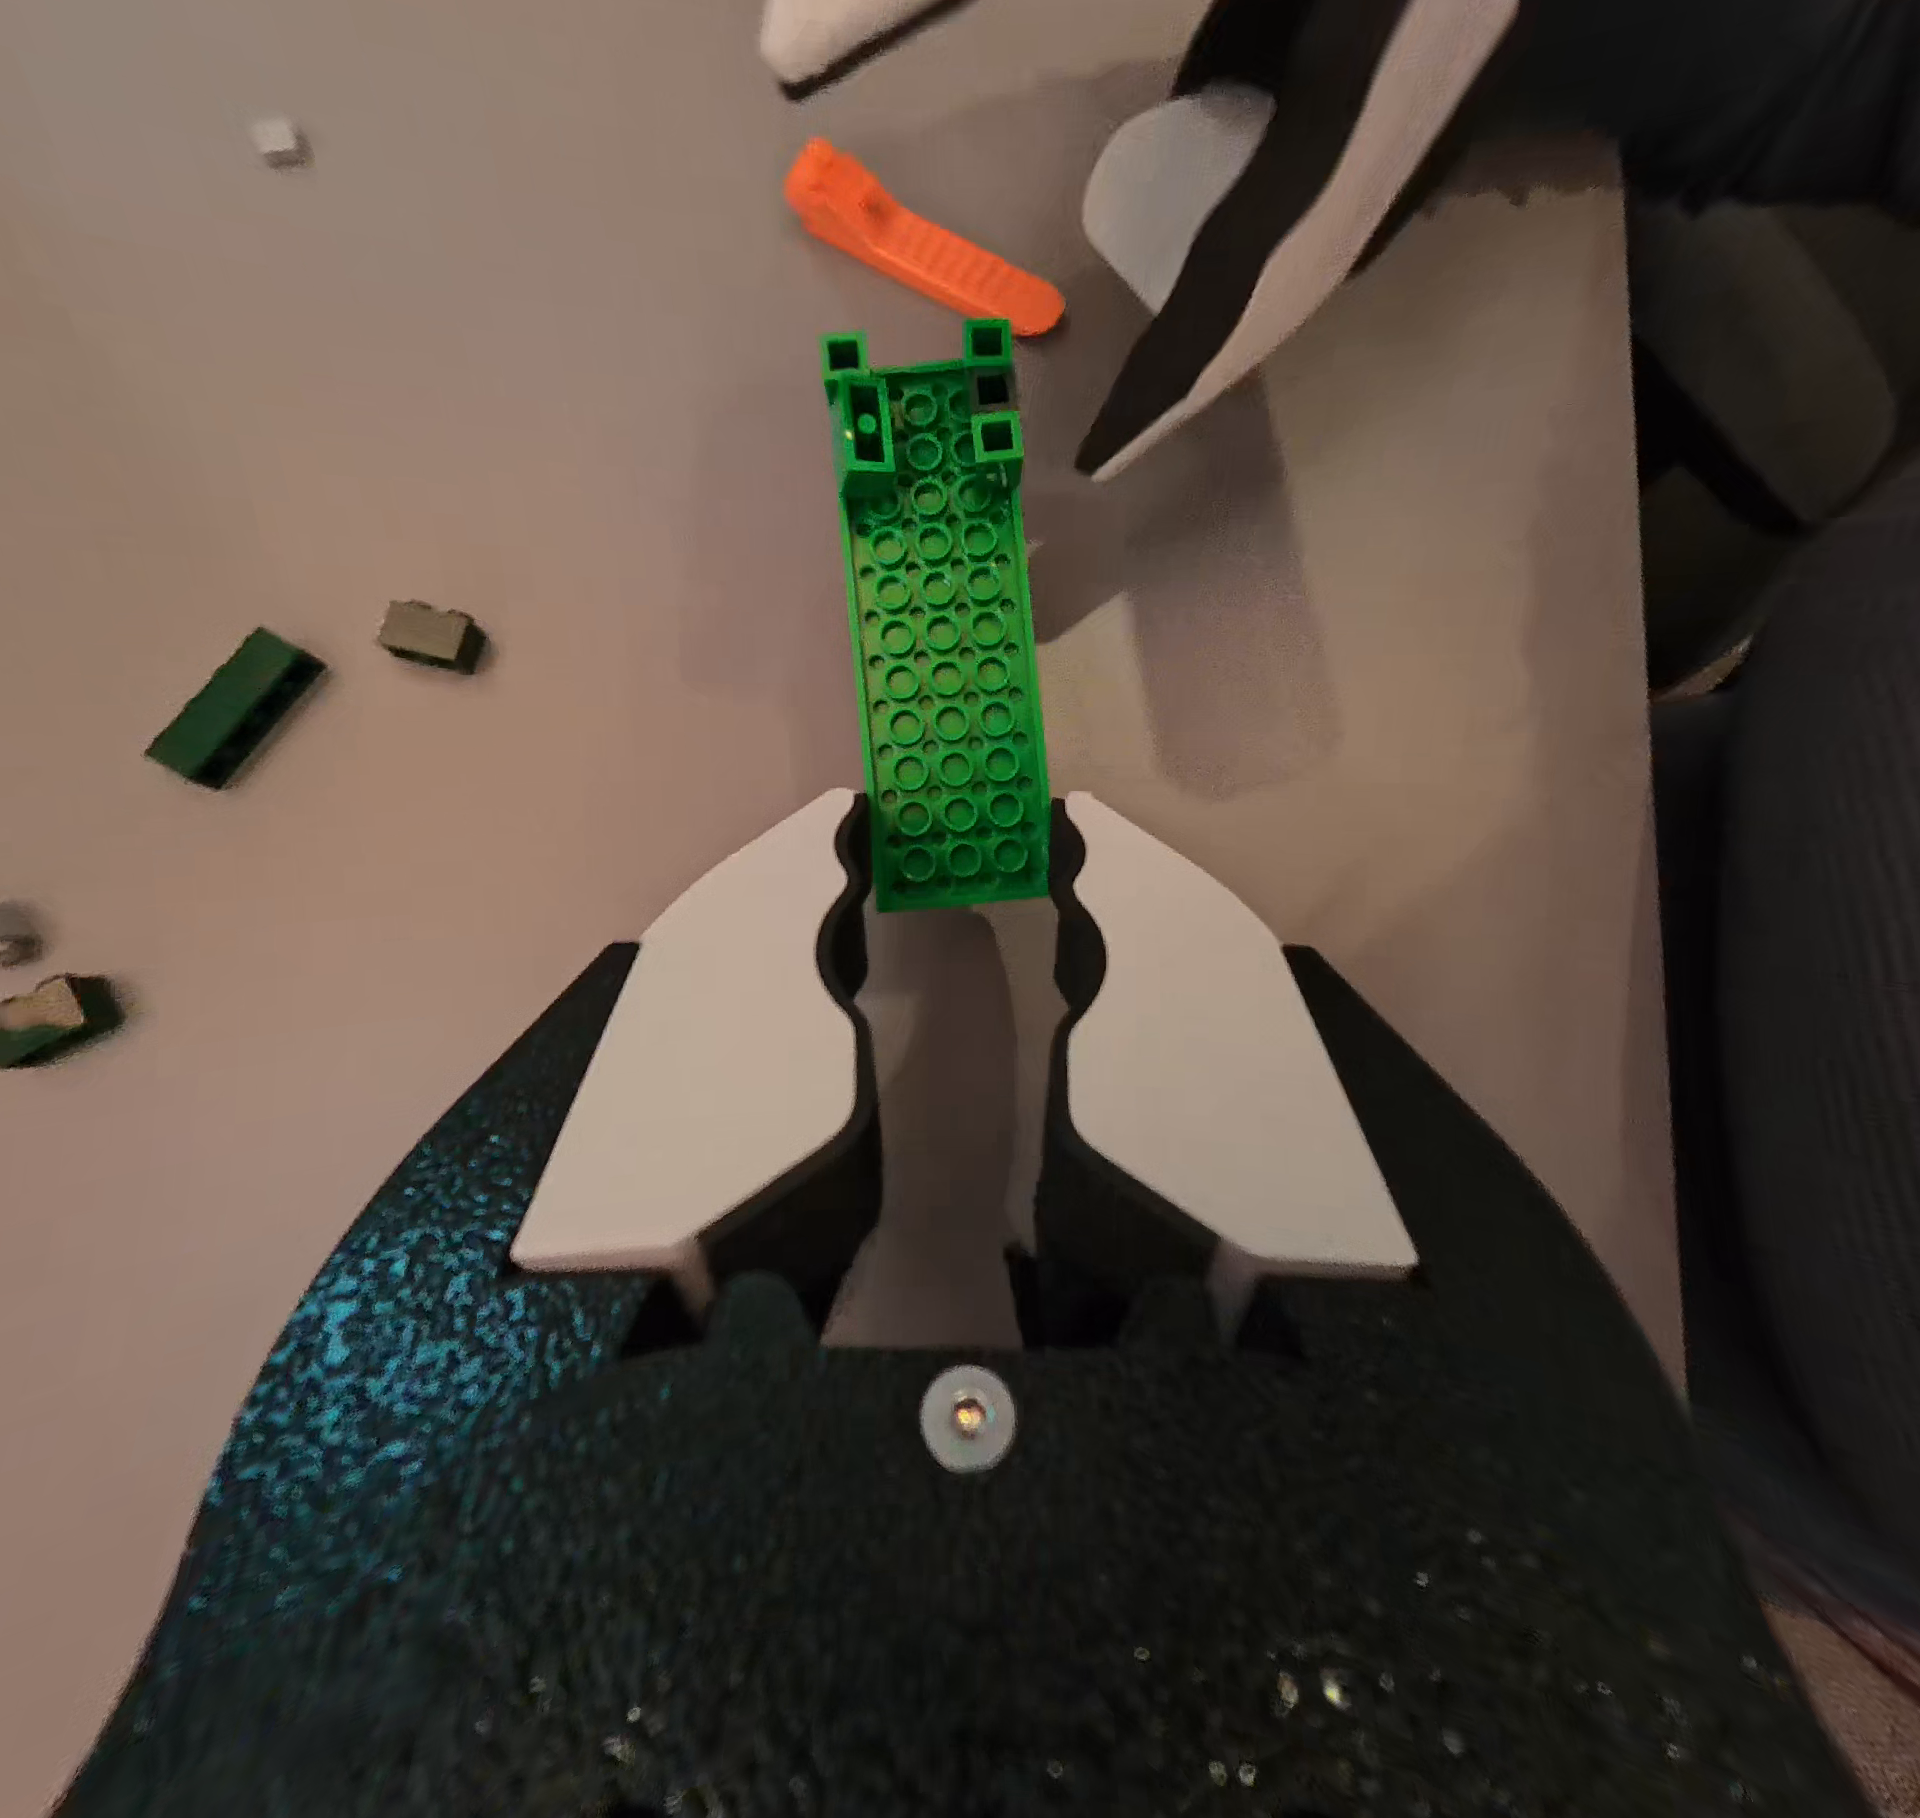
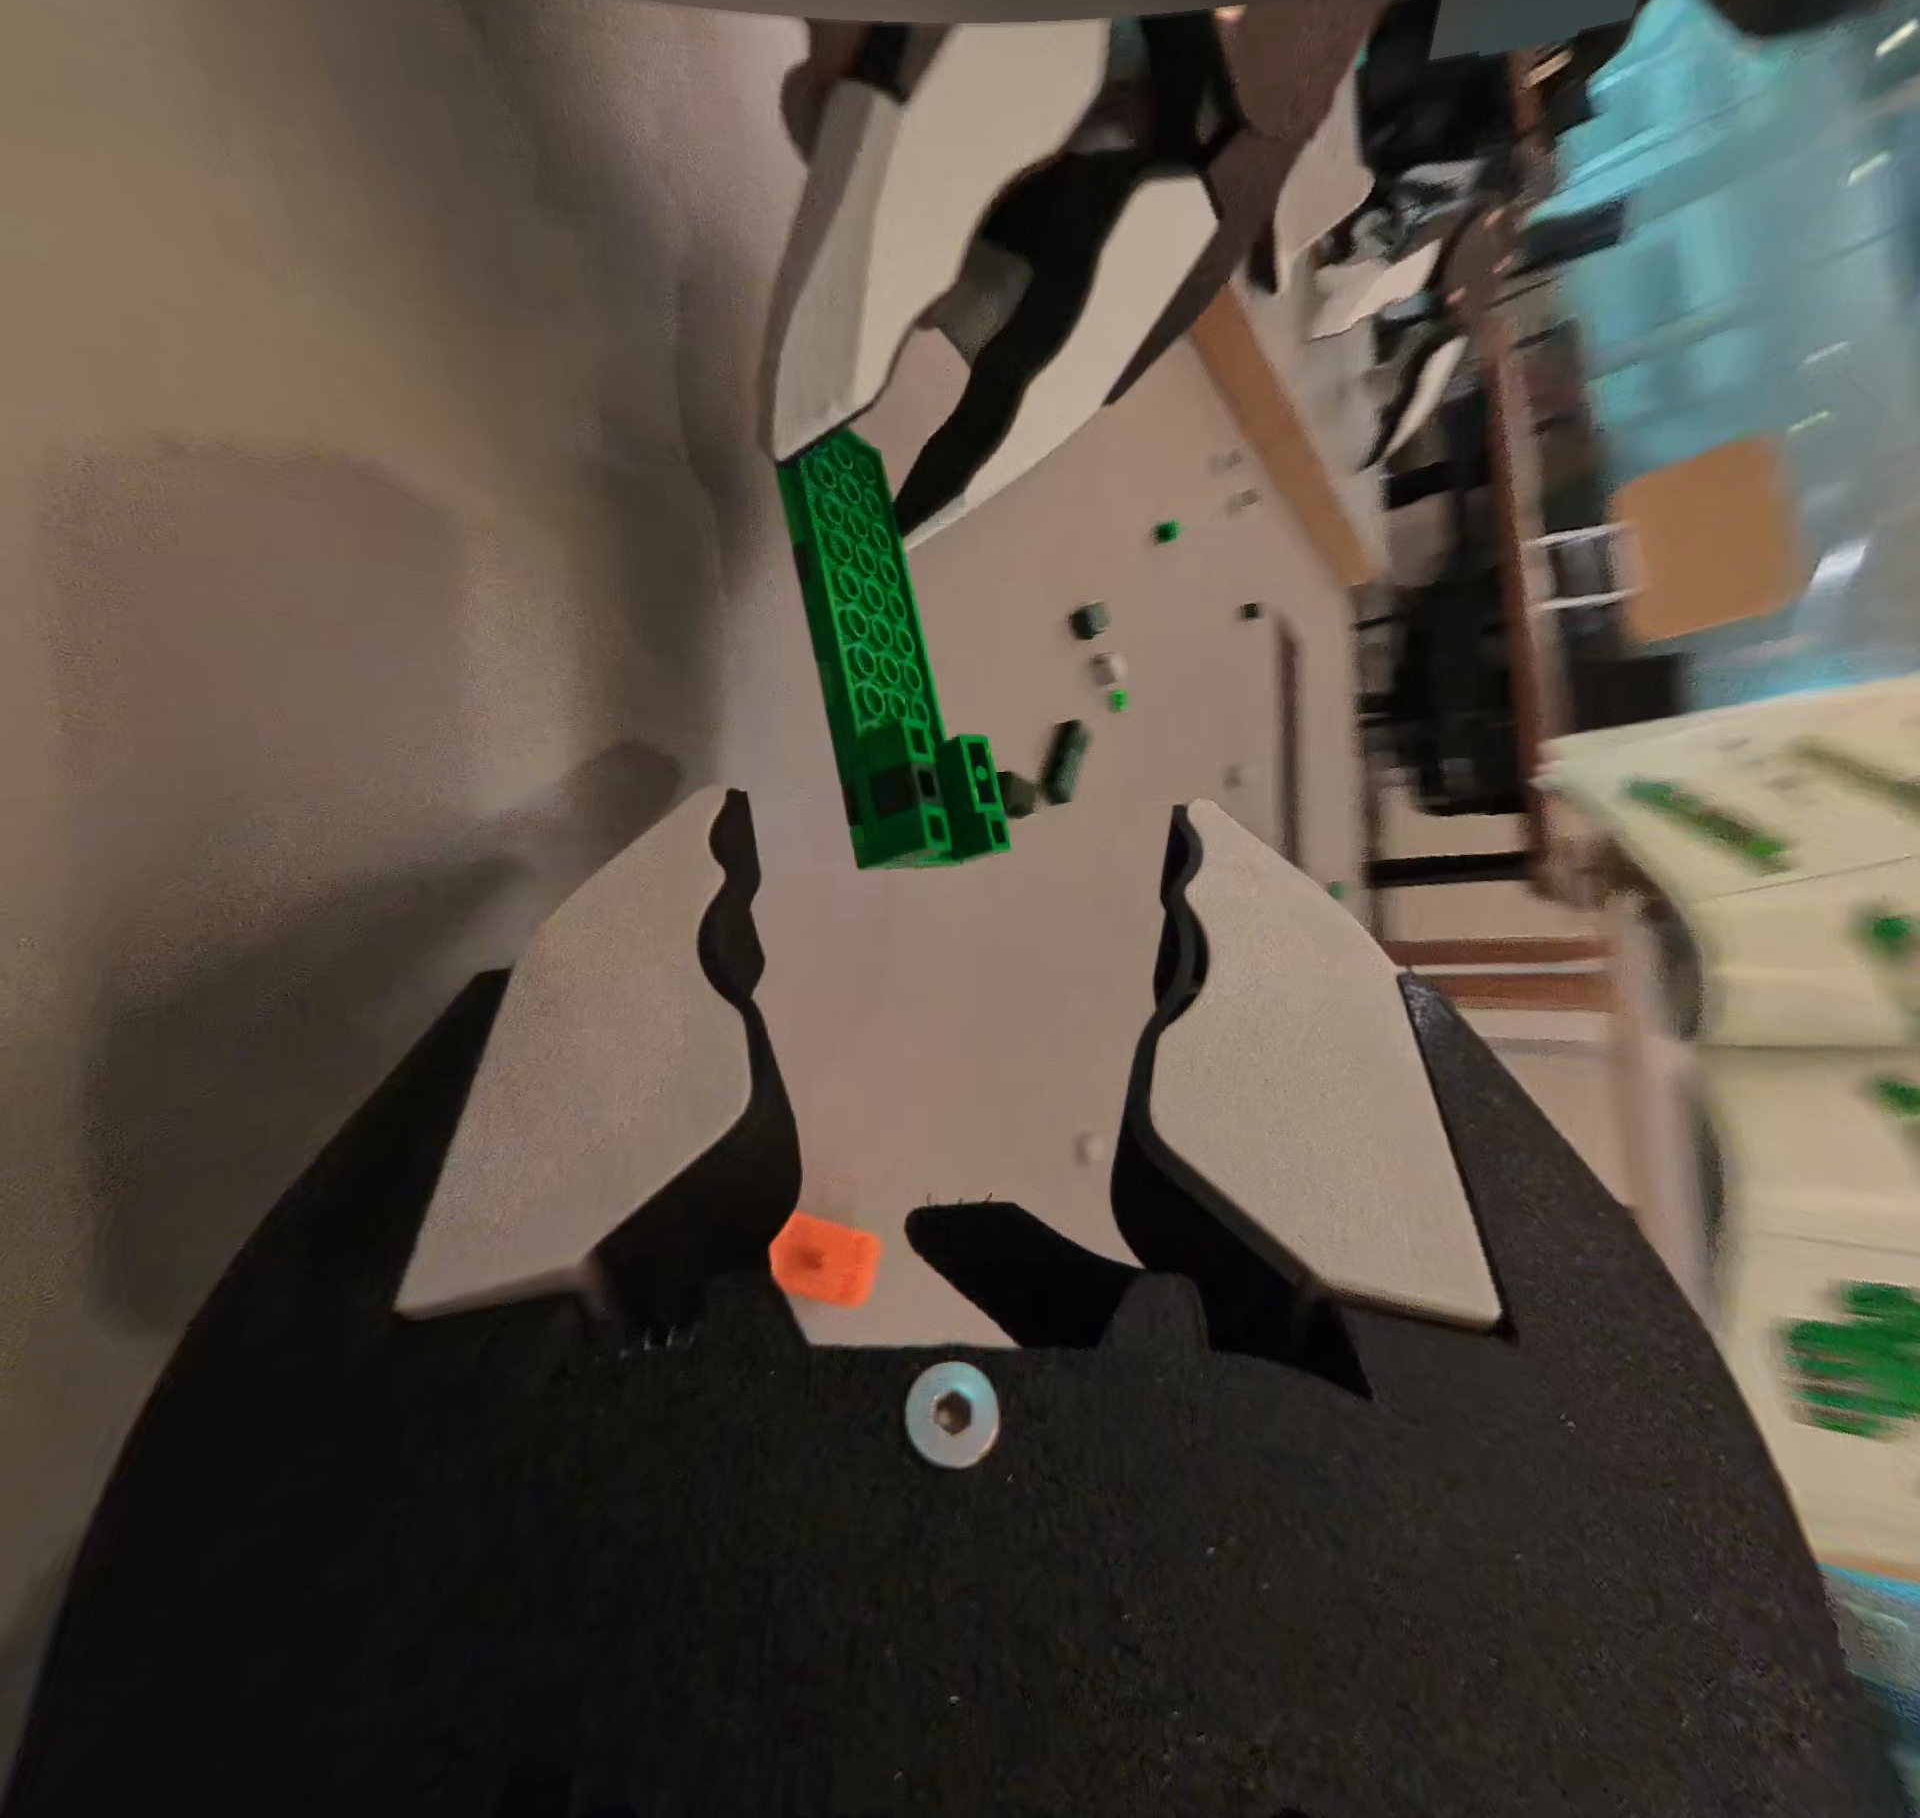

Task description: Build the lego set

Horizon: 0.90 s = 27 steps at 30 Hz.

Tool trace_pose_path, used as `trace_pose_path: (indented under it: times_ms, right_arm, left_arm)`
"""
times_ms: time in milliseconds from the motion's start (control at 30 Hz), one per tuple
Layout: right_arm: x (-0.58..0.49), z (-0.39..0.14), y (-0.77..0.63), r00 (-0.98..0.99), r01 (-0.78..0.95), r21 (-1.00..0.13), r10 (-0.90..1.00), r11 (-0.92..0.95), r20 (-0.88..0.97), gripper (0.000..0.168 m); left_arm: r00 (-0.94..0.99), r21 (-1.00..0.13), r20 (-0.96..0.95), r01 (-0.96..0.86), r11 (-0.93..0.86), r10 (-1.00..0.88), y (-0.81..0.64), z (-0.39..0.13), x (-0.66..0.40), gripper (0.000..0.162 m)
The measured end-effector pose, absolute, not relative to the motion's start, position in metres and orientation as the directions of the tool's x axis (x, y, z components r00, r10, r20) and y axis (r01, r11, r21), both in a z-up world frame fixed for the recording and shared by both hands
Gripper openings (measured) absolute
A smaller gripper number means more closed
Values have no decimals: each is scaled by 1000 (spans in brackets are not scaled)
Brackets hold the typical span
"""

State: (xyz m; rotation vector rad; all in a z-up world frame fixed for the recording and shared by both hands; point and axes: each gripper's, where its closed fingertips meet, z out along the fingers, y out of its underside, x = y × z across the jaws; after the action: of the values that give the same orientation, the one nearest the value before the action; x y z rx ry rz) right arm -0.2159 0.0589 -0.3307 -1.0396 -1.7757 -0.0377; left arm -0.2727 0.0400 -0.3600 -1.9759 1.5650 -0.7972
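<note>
Left wrist view shows a big pale table (image 1: 416, 366) filling most of the picture. At 6 o'clock sits the left gripper (image 1: 958, 854), and its two fingers are pinched tight on the near end of a long green plate (image 1: 940, 646). The plate is held up off the table and points toward 12 o'clock, with its round bumps facing the camera. Small green blocks (image 1: 997, 433) are stuck on its far end. At 1 o'clock the right gripper (image 1: 1091, 464) reaches in, and its tip is just beside the far end of the plate. An orange tool (image 1: 914, 241) lies on the table at 12 o'clock, past the plate. A dark green brick (image 1: 234, 708) lies at 9 o'clock, with a small gray brick (image 1: 431, 636) near it. In the right wrist view, the right gripper (image 2: 956, 833) has its fingers wide apart and holds nothing. The green plate (image 2: 862, 625) hangs just past them, toward 12 o'clock, gripped at its top by the left gripper (image 2: 831, 459). A bit of the orange tool (image 2: 826, 1267) peeks out at 6 o'clock.
</note>
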Motion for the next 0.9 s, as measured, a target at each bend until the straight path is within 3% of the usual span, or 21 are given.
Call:
trace_pose_path:
  times_ms: [167,267,467,600,900]
  right_arm:
    - [-227,-340,69,-191,724,-56,278,687,941,73]
    - [-234,-342,73,-199,734,38,160,678,967,67]
    - [-236,-344,81,-191,767,77,112,636,975,48]
    - [-235,-347,80,-188,763,56,138,644,972,21]
    - [-233,-345,81,-142,784,-40,242,619,960,19]
  left_arm:
    - [214,-696,166,-667,-268,-963,45,-358,-275,32]
    - [225,-706,191,-645,-293,-956,45,-355,-275,32]
    - [215,-712,198,-639,-291,-956,43,-352,-275,32]
    - [196,-715,164,-652,-253,-967,41,-350,-273,32]
    - [176,-713,122,-669,-210,-977,39,-353,-270,32]
